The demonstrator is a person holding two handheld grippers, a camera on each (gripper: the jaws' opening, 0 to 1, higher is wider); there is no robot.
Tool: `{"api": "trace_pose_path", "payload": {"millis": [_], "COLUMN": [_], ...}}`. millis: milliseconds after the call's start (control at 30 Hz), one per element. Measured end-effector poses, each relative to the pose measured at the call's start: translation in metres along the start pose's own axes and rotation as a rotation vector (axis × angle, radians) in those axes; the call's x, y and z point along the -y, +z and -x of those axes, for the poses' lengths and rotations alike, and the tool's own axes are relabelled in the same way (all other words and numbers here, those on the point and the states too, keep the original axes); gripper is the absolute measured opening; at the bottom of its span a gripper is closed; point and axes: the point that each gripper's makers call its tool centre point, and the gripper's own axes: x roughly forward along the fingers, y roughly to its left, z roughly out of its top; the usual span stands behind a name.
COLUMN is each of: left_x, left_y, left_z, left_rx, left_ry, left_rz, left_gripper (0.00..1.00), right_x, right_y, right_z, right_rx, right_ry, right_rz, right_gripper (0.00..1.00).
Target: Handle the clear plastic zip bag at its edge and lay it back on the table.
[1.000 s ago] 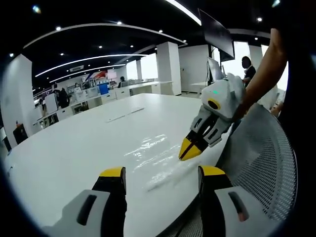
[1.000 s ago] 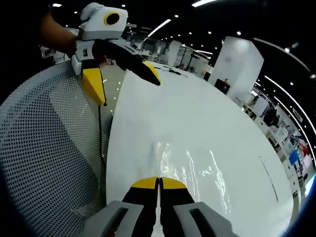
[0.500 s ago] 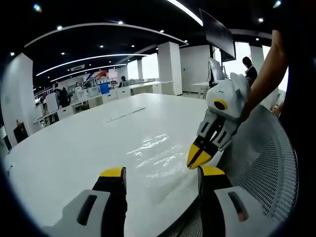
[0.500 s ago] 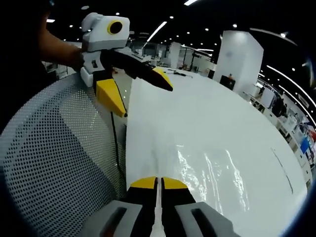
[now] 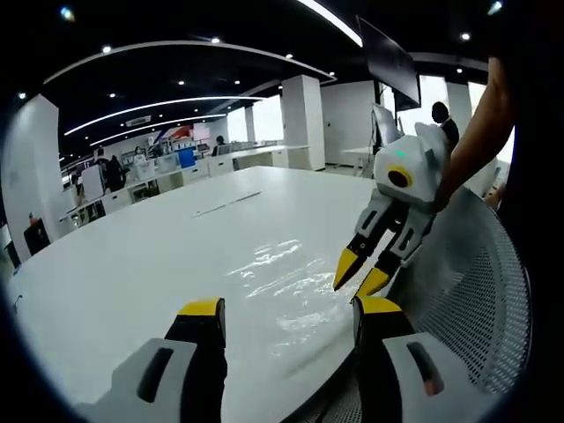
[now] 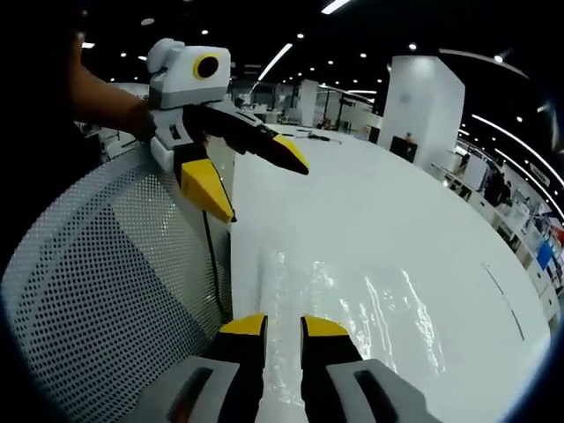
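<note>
The clear plastic zip bag (image 5: 280,275) lies flat on the white table (image 5: 132,273), near its edge, glinting under the lights. In the right gripper view the bag (image 6: 361,304) spreads just ahead of my right gripper (image 6: 282,324), whose jaws stand slightly open with nothing between them. From the left gripper view, the right gripper (image 5: 359,280) hovers just above the bag's near edge, its yellow tips apart. My left gripper (image 5: 291,308) is wide open and empty, held over the table edge. It also appears as the left gripper (image 6: 256,176) at the upper left, above the table rim.
A mesh chair back (image 5: 467,291) stands against the table edge beside both grippers, seen too as the chair back (image 6: 106,282). A thin strip (image 5: 225,205) lies further out on the table. People, desks and pillars fill the far room.
My right gripper has opened and let go of the bag's edge, lifting slightly. The bag now rests flat on the table. The left gripper has stayed open.
</note>
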Motion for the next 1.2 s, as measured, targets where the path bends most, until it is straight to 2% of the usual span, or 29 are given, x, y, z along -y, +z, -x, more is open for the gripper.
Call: {"api": "trace_pose_path", "payload": {"millis": [67,300,500,633,800,1200], "left_x": [0.000,0.002,0.002,0.003,0.003,0.002], "left_y": [0.000,-0.001,-0.002,-0.003,-0.003,-0.005], "left_z": [0.000,0.000,-0.001,-0.002,-0.002,-0.003], "left_rx": [-0.001,-0.007,-0.013,-0.018,-0.020,-0.027], "left_ry": [-0.001,-0.010,-0.014,-0.015,-0.016,-0.015], "left_rz": [-0.001,-0.008,-0.010,-0.011,-0.010,-0.006], "left_gripper": [0.57,0.57,0.57,0.56,0.56,0.56], "right_x": [-0.001,0.003,0.014,0.023,0.042,0.104], "right_y": [-0.007,-0.021,-0.025,-0.027,-0.028,-0.037], "right_z": [-0.005,-0.012,-0.010,-0.010,-0.009,-0.003], "right_rx": [-0.029,-0.083,-0.092,-0.098,-0.104,-0.136], "right_ry": [-0.001,-0.007,-0.036,-0.051,-0.085,-0.171], "right_rz": [0.028,0.016,0.013,0.014,0.022,-0.017], "right_gripper": [0.15,0.10,0.00,0.00,0.00,0.00]}}
